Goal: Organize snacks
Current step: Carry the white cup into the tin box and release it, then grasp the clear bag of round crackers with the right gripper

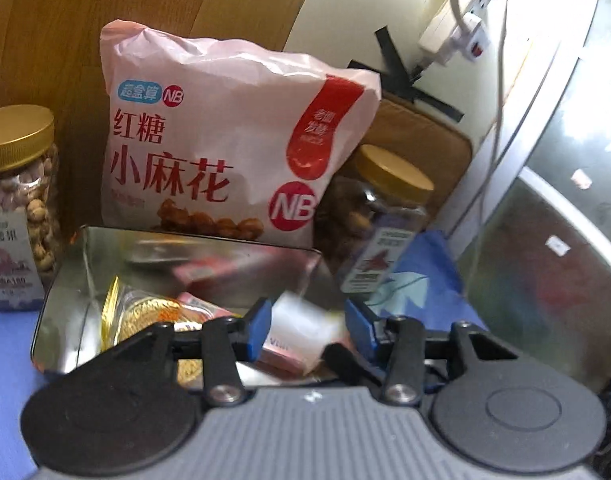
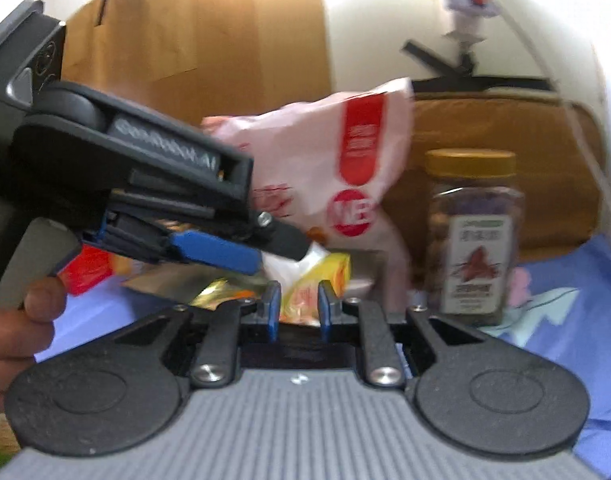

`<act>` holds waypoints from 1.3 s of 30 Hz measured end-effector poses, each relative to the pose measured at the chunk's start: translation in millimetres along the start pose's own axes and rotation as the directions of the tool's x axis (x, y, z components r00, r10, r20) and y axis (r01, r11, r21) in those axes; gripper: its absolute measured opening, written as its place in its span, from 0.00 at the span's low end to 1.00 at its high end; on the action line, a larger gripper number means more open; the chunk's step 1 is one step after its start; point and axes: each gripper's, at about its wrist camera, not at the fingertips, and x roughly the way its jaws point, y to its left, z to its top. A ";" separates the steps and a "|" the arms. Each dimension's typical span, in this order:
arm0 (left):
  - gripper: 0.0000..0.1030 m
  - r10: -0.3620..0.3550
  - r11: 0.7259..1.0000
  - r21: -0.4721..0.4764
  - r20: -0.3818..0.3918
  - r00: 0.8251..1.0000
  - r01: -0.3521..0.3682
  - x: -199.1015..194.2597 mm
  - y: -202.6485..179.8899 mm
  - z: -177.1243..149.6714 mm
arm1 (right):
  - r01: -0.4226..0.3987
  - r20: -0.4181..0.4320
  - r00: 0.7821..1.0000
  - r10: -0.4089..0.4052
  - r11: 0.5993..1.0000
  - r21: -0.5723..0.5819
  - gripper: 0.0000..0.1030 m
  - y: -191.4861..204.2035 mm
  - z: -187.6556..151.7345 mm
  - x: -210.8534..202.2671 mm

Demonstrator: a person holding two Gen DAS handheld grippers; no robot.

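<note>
A shiny metal tin [image 1: 69,280] sits on a blue cloth and holds several small wrapped snacks. My left gripper [image 1: 309,328] is open over the tin, its blue fingers either side of a blurred pink and white packet [image 1: 301,332] that hangs or falls between them without touching. The left gripper also shows in the right wrist view [image 2: 241,256], above the tin. My right gripper [image 2: 299,304] is shut on a yellow and orange snack packet [image 2: 317,284] just in front of the tin. A big pink snack bag [image 1: 209,140] leans behind the tin.
A gold-lidded jar of nuts [image 1: 21,208] stands left of the tin, another jar [image 1: 377,216] to its right, also in the right wrist view [image 2: 473,232]. A tan cushion [image 2: 505,152], a wooden panel, a power strip [image 1: 457,28] and cables lie behind.
</note>
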 end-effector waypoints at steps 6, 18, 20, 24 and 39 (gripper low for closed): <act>0.43 0.027 1.000 0.014 0.008 1.000 -0.027 -16.1 -0.8 -11.5 | -0.007 0.027 1.000 0.006 0.999 0.035 0.22 -5.7 -0.3 -11.1; 0.48 0.258 0.965 -0.074 0.063 0.964 -0.253 -162.9 71.3 -106.6 | -0.278 -0.093 0.950 0.298 0.943 0.184 0.27 27.6 -13.9 -47.1; 0.48 0.286 0.952 -0.130 0.054 0.957 -0.277 -183.1 89.2 -124.8 | -0.327 -0.144 0.924 0.354 0.927 0.183 0.27 45.3 -22.3 -52.3; 0.48 0.286 0.936 -0.230 0.051 0.957 -0.268 -210.1 113.2 -152.3 | -0.417 -0.231 0.863 0.450 0.891 0.178 0.27 79.9 -33.1 -61.1; 0.68 0.074 0.964 -0.256 -0.015 0.997 -0.075 -162.2 112.4 -141.9 | -0.327 -0.345 0.867 0.360 0.933 0.151 0.37 103.7 -51.8 -55.7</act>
